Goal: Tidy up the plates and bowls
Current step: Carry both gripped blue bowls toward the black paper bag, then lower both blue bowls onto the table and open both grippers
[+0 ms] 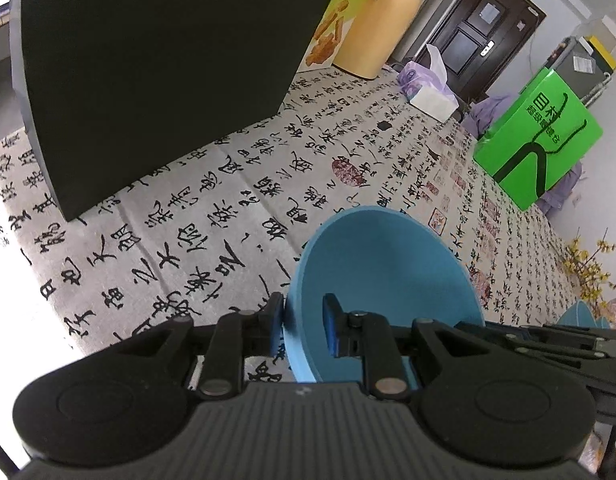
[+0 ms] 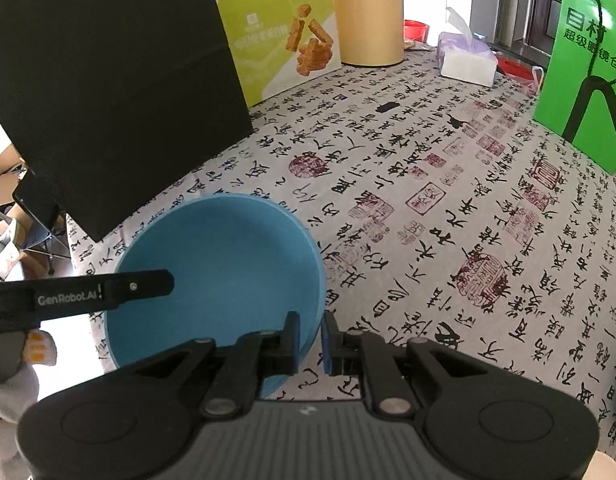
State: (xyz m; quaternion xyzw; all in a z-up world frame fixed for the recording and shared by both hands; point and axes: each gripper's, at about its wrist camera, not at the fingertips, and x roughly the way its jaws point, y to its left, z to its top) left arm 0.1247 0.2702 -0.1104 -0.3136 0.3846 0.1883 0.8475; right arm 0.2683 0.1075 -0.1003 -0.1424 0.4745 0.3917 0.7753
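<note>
The blue bowl (image 1: 382, 280) hangs tilted over the near part of the counter (image 1: 236, 184), pinched by both claws at once. The left claw (image 1: 304, 326) is clenched on the bowl's left rim: one finger sits outside the wall, the other inside the hollow, with the rim between them. The right claw (image 2: 310, 338) is clenched on the opposite rim in the same way, its left finger inside the bowl (image 2: 216, 264) and its right finger outside, against the wall. In the right view the left claw's finger (image 2: 140, 286) reaches in over the bowl's far-left rim. The bowl's opening faces up and toward the cameras, and its inside is bare. Behind it on the patterned cloth (image 2: 428, 200) stand a black box (image 2: 108, 92), a green carton (image 2: 284, 36), a yellow jug (image 2: 368, 16), a tissue pack (image 2: 466, 58) and a green bag (image 2: 588, 76), all well apart from the bowl.
</note>
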